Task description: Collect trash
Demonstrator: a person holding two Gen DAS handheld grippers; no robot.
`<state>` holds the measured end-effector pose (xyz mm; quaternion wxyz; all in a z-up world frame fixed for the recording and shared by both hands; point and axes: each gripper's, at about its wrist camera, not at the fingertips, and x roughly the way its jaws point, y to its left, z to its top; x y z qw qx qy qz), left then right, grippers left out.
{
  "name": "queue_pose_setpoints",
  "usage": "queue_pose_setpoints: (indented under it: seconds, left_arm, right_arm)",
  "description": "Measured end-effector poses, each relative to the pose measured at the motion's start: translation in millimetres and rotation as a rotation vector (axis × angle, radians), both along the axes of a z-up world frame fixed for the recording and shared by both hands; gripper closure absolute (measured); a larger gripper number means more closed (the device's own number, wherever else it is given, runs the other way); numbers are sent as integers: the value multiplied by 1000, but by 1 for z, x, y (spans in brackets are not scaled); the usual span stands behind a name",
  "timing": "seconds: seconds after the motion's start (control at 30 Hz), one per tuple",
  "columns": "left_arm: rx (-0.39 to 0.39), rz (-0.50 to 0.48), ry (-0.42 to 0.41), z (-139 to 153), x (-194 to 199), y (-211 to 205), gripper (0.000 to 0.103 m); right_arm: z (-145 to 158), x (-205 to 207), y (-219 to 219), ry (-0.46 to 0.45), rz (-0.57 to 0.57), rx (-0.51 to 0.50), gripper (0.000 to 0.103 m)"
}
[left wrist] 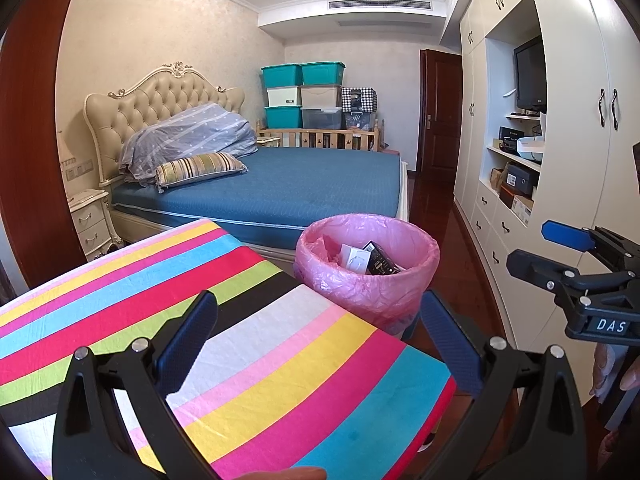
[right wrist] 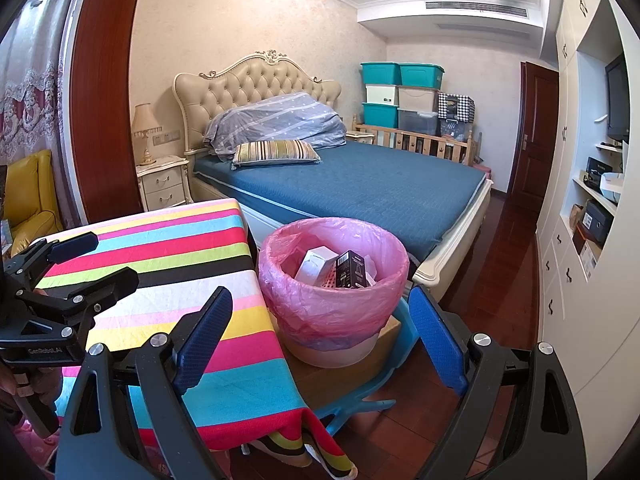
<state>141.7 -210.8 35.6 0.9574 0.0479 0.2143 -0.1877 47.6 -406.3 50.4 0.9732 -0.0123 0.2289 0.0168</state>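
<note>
The trash — a white box (right wrist: 316, 266) and a black box (right wrist: 352, 269) — lies inside the bin (right wrist: 332, 280), which is lined with a pink bag. The bin stands on a low stool (right wrist: 360, 364) just beside the surface (right wrist: 180, 264), probably so that things can be dropped in with only a short reach. The striped cloth on the surface shows no trash left, so I judge the collecting is nearly finished. The left tool (left wrist: 316, 344) hovers above the near corner of the surface, its fingers apart and holding nothing. The right tool (right wrist: 320, 344) points at the bin, also spread wide and empty — it seems to wait above the opening. Behind them are the bed (right wrist: 360, 188) and the wardrobe (left wrist: 568, 120).
</note>
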Motion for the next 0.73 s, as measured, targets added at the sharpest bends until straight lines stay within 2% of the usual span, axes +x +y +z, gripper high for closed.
queue_pose_setpoints:
  seconds: [0.3,0.53,0.73]
  left_arm:
    - [25,8,-4,-3,0,-7,5]
    - [-7,-11,15,-5,2,-3,5]
    - [-21,21,1,0,0,11,5]
  right_arm:
    - [0,0,0,2,-2,-2,19]
    - [-1,1,1,5,-3,-11,19]
    - [4,-1,15,2,14,-44,19]
